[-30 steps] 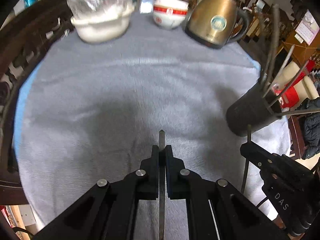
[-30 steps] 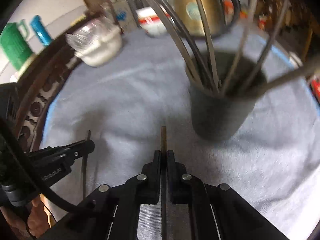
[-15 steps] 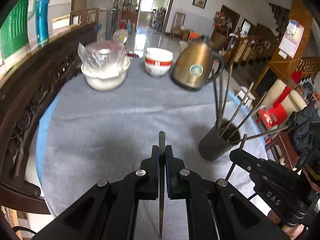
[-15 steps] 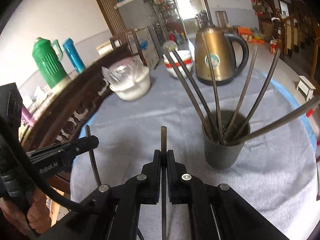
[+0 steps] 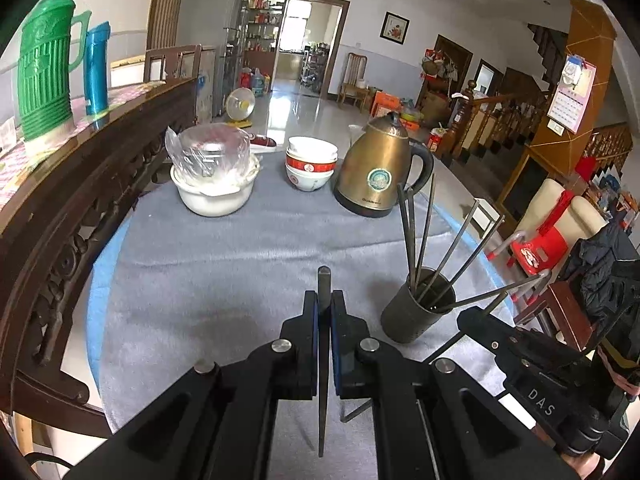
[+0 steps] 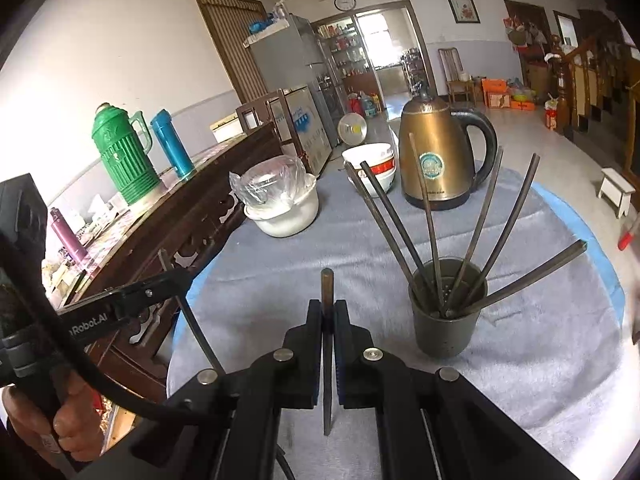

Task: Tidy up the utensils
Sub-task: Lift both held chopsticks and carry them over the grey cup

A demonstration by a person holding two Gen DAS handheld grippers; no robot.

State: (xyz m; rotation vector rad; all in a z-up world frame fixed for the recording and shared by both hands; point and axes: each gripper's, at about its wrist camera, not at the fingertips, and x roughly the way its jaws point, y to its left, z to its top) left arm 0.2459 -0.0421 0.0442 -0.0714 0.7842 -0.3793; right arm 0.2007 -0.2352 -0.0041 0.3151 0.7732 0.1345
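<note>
A dark holder cup [image 5: 416,308] [image 6: 447,308] stands on the grey cloth at the right and holds several dark chopsticks [image 5: 424,232] [image 6: 430,220] fanned outward. My left gripper [image 5: 324,300] is shut on a single dark chopstick [image 5: 323,280], raised above the cloth, left of the cup. My right gripper [image 6: 328,308] is shut on another dark chopstick [image 6: 327,284], also raised, left of the cup. The right gripper also shows at the lower right of the left wrist view [image 5: 472,316], and the left gripper at the left of the right wrist view [image 6: 176,280].
At the table's far side stand a brass kettle [image 5: 380,172] [image 6: 438,156], stacked red-and-white bowls [image 5: 311,164] [image 6: 370,164] and a white pot with a plastic-wrapped lid [image 5: 214,176] [image 6: 280,204]. A dark carved wooden rail [image 5: 60,216] runs along the left; green and blue flasks [image 6: 120,152] sit beyond it.
Both grippers have lifted up and tilted back from the cloth, each still holding its chopstick. The cup and table now look farther below and the room has come into view.
</note>
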